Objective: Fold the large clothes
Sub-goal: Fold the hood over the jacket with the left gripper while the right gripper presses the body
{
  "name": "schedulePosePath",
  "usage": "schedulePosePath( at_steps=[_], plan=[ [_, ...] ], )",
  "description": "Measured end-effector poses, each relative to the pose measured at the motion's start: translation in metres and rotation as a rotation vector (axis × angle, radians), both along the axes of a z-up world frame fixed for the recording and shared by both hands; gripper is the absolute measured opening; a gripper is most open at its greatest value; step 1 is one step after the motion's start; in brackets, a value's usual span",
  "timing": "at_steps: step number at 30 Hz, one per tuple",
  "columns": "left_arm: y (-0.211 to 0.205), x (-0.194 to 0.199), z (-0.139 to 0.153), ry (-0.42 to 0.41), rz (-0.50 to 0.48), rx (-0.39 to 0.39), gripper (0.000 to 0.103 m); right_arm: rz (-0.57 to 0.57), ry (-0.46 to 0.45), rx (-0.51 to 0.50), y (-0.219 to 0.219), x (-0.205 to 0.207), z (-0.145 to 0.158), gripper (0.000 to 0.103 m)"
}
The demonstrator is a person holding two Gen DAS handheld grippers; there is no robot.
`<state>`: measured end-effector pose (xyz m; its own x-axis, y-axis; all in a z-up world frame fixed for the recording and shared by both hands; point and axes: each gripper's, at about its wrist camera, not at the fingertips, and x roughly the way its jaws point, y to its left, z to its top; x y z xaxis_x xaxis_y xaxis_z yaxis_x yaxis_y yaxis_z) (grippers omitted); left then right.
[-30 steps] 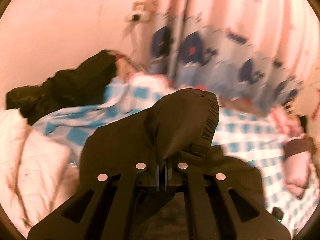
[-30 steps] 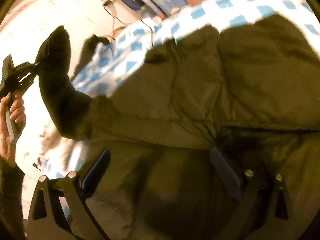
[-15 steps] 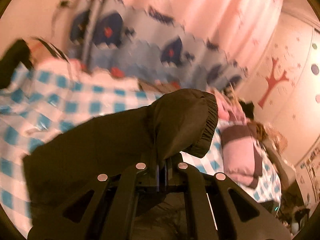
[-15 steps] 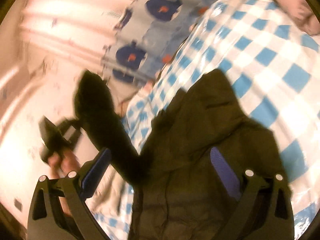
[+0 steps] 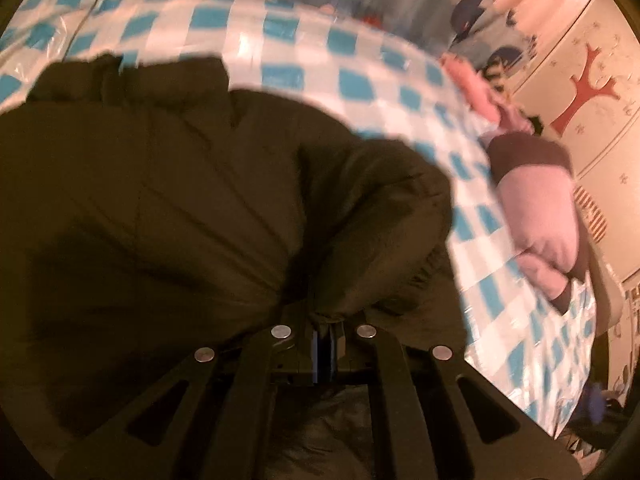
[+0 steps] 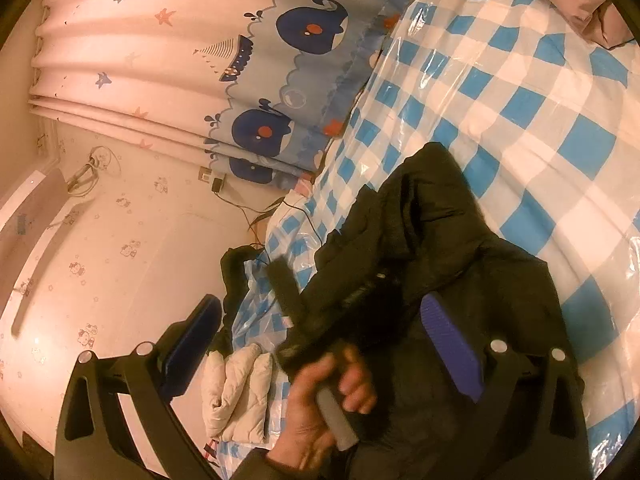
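Note:
A dark olive padded jacket (image 5: pixel 160 184) lies spread on the checked bed. My left gripper (image 5: pixel 325 336) is shut on the cuff of its sleeve (image 5: pixel 380 220), which bulges forward over the jacket's body. In the right wrist view the jacket (image 6: pixel 432 216) lies ahead, and a hand (image 6: pixel 320 412) grips the left tool's handle low over it, blurred. My right gripper (image 6: pixel 320 340) stands open, its blue pads (image 6: pixel 452 340) wide apart and touching nothing.
The bed carries a blue-and-white checked cover under clear plastic (image 6: pixel 520 112). A pink and brown cushion (image 5: pixel 536 208) lies at the right. A whale-print curtain (image 6: pixel 304 32), a white quilted garment (image 6: pixel 236 396) and a black garment (image 6: pixel 234 268) sit along the wall side.
My left gripper has swung the sleeve to the right and down, low over the jacket. The right gripper has rolled and pulled back, then held still, staying open.

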<state>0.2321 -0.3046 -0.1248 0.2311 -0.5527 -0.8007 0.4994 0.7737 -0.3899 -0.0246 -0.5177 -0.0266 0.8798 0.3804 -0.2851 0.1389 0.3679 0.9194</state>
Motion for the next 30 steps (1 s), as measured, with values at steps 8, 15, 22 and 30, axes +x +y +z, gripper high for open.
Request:
schedulePosePath(
  at_steps=[8,15,22,30],
  plan=[
    [0.017,-0.023,0.036,-0.082,-0.109,0.158,0.058,0.05,0.069,-0.02,0.008,0.027,-0.019,0.096],
    [0.137,-0.027,0.102,-0.248,-0.02,0.138,0.083,0.131,0.147,-0.131,0.017,0.096,-0.044,0.096],
    [0.235,0.02,0.079,-0.213,0.182,0.166,0.083,0.147,0.234,-0.229,0.024,0.164,-0.071,0.096],
    [0.252,0.031,0.04,-0.197,0.232,0.208,0.083,0.039,0.361,-0.967,0.049,0.18,-0.003,0.096]
  ],
)
